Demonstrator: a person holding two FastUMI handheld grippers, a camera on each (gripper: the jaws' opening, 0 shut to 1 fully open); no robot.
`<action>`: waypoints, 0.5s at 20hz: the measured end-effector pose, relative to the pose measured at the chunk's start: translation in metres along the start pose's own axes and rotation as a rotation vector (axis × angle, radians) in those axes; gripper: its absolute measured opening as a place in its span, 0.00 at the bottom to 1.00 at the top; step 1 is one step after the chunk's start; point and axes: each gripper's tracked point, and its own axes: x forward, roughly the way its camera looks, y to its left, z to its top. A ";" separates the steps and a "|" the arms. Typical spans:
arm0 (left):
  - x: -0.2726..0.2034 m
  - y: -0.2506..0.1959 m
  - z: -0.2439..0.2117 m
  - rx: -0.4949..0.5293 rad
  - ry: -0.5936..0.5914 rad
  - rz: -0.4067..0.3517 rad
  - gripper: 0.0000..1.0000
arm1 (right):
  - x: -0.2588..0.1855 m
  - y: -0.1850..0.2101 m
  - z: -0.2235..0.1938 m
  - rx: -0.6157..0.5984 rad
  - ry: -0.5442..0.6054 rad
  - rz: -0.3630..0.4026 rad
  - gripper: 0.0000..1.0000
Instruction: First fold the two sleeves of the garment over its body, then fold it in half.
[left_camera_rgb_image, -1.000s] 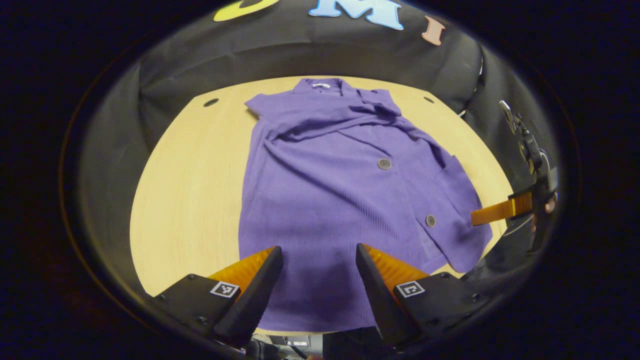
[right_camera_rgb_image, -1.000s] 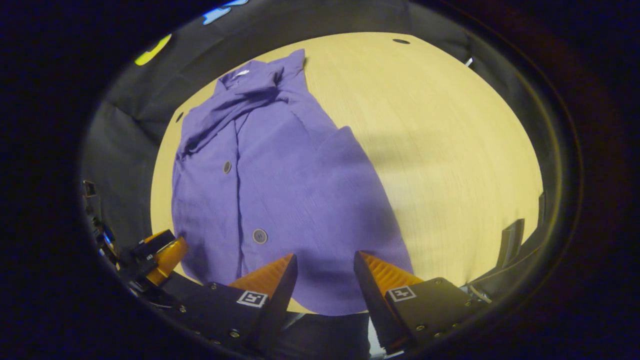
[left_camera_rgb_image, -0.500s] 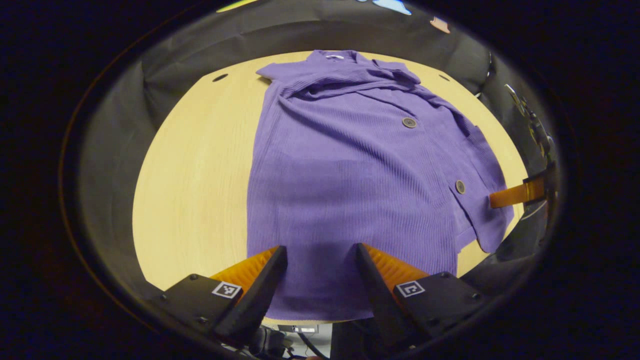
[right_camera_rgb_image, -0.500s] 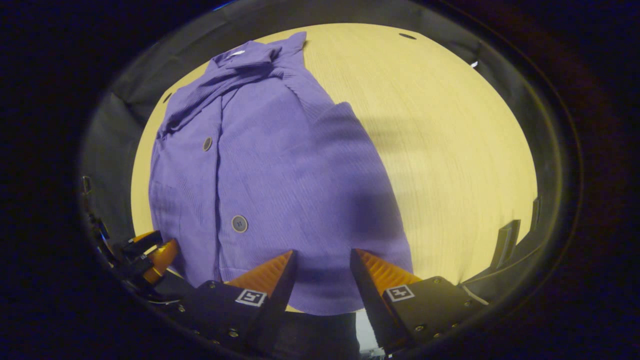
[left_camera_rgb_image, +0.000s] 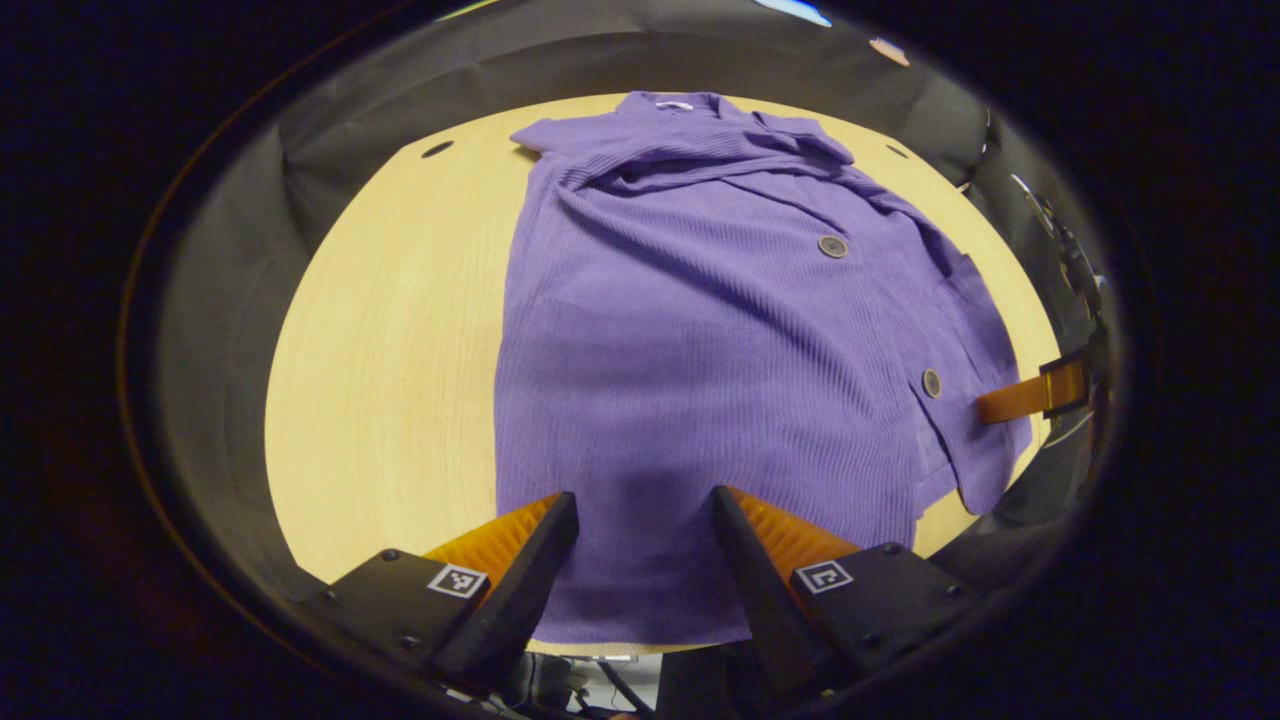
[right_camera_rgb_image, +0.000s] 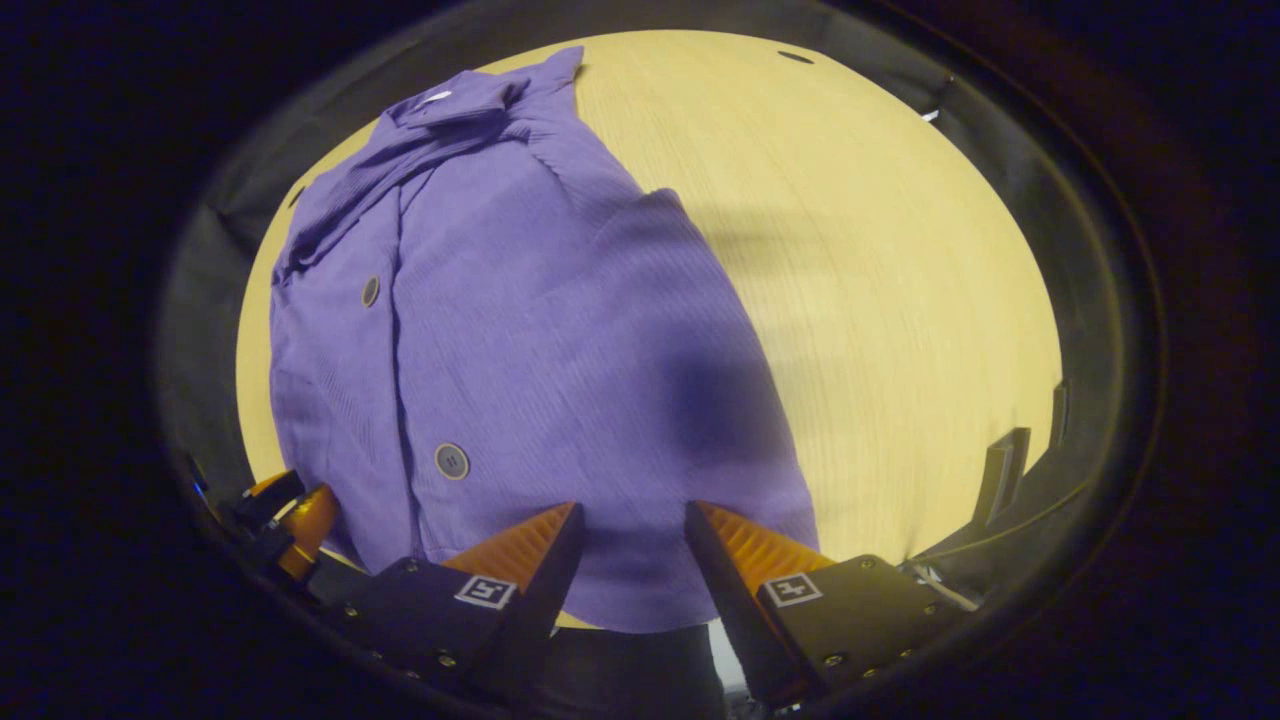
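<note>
Since 1 second ago both of my grippers have come lower and closer to the near hem of the garment (left_camera_rgb_image: 700, 380), so the cloth looks bigger in both views. The purple garment lies flat on the wooden table (left_camera_rgb_image: 390, 360), collar at the far side, both sleeves already folded over the body, 2 buttons visible on the front. In the left gripper view, my left gripper (left_camera_rgb_image: 645, 520) is above the near hem, on the left part of it; its fingers are spread apart and hold nothing. At the right edge of that view I see the right gripper (left_camera_rgb_image: 1020, 398) just beside the garment's corner. In the right gripper view, my right gripper (right_camera_rgb_image: 628, 530) hovers over the hem too, fingers spread, nothing between them.
</note>
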 end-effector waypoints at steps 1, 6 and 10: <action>0.000 0.000 0.002 -0.002 -0.001 0.002 0.97 | 0.000 0.002 0.000 -0.021 -0.016 -0.021 0.75; 0.002 0.001 0.007 0.000 -0.006 -0.002 0.90 | 0.002 0.005 -0.003 -0.033 -0.004 -0.016 0.71; 0.006 -0.003 0.016 0.010 0.000 -0.008 0.72 | 0.001 0.000 -0.005 -0.041 0.007 -0.010 0.55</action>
